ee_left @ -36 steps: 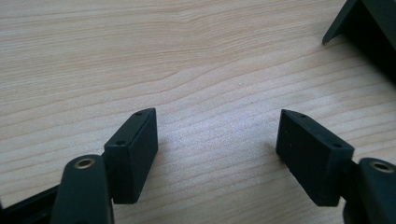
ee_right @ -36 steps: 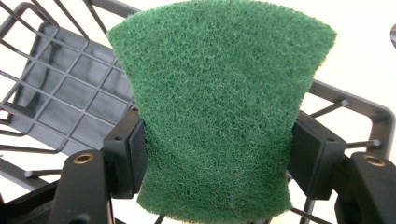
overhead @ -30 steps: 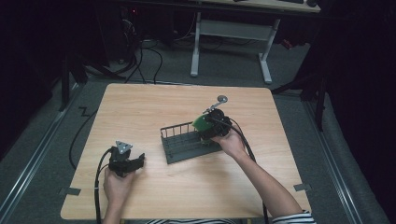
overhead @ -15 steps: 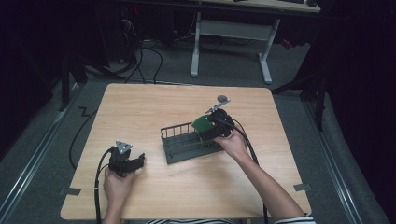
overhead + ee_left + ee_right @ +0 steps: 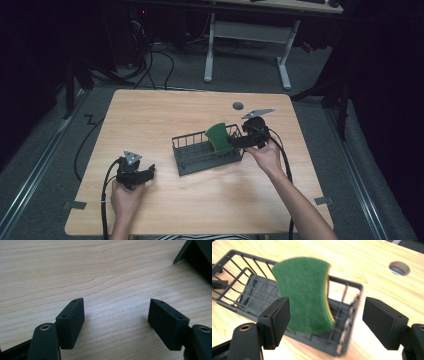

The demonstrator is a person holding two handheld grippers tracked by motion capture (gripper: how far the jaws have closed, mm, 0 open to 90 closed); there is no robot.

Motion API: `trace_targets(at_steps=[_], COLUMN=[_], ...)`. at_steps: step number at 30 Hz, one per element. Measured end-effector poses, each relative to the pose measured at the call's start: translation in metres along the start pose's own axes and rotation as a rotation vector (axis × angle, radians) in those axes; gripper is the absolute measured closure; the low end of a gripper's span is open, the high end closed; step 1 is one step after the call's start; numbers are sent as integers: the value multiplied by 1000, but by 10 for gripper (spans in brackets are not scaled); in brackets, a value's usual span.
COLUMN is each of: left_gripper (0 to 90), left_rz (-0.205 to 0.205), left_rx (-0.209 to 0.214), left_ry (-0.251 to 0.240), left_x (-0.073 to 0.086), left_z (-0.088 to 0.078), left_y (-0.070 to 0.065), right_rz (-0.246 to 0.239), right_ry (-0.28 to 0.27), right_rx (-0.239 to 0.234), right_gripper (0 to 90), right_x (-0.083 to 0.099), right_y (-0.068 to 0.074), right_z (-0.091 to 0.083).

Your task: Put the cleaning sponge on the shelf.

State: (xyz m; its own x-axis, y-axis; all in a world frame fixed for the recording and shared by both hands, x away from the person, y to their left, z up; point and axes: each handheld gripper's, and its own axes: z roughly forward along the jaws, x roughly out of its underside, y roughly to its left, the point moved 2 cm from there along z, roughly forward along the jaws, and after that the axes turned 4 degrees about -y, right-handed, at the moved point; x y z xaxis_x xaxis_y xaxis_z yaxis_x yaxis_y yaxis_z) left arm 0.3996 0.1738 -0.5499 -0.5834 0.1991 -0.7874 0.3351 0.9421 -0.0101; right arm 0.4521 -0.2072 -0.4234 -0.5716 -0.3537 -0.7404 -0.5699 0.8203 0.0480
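Sponge [image 5: 218, 137] placement looks done to me: the green scouring pad with its orange edge stands on end inside the dark wire basket [image 5: 200, 155], leaning at the basket's right end. Going from big to small, my desk [image 5: 165, 110] is pale wood with one round cable hole [image 5: 238, 105] near the far edge, standing on grey carpet in a dim room, with a white-legged table and loose cables beyond it. The basket sits near the middle of the desk. My right gripper [image 5: 325, 320] is just beside the basket's right end; its fingers have just been opening and now stand wide and released, the sponge ahead of them and pressed by neither pad. My left gripper [image 5: 116, 321] rests low over bare wood at the near left, well apart from the basket, its fingers spread with nothing between them. What remains, as I judge it, is only to draw my right hand [image 5: 265, 156] clear.
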Motion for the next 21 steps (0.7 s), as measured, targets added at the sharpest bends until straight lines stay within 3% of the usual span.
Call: trace_targets(at_steps=[6,12,21], left_gripper=[299,299,299], left_rz=[0,0,0], left_rx=[0,0,0], left_ry=[0,0,0], left_x=[0,0,0], left_z=[0,0,0], left_y=[0,0,0], right_rz=[38,57,115], right_ry=[-36,-54,-111], right_rx=[-5,31,49], right_gripper=[238,252,295], right_x=[17,36,60], right_y=[-14,-29,-45], right_z=[-16,-30,-52])
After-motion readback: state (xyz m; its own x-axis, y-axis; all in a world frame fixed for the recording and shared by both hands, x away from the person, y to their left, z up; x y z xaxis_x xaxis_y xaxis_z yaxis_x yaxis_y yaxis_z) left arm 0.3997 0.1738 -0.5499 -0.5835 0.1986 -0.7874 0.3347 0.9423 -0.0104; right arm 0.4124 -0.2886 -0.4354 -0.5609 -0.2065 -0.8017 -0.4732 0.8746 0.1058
